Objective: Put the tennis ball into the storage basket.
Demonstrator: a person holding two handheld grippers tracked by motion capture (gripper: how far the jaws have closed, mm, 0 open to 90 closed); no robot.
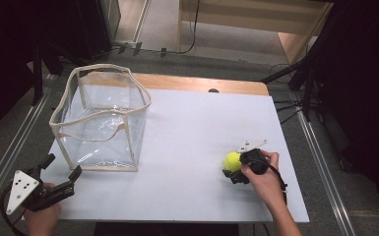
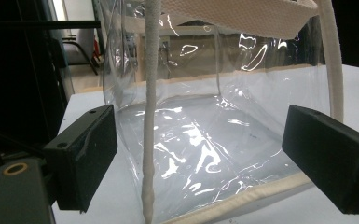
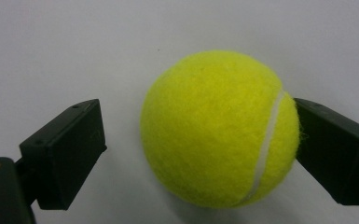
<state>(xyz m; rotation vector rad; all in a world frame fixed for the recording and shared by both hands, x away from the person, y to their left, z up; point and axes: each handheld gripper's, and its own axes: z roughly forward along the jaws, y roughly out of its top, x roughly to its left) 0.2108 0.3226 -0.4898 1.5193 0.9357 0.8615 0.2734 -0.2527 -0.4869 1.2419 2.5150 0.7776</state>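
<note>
Tennis ball sits on the white bench near its right front edge, between the spread jaws of the right tongs; one jaw touches it, the other stands apart. Its white seam runs roughly upright. Well apart, a clear bag stands upright before the released left tongs.

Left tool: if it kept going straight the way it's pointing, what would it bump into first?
Most likely the clear bag: the left tool stands open, aimed at its near corner, where a white corded seam runs upright. Depth is hard to judge.
</note>
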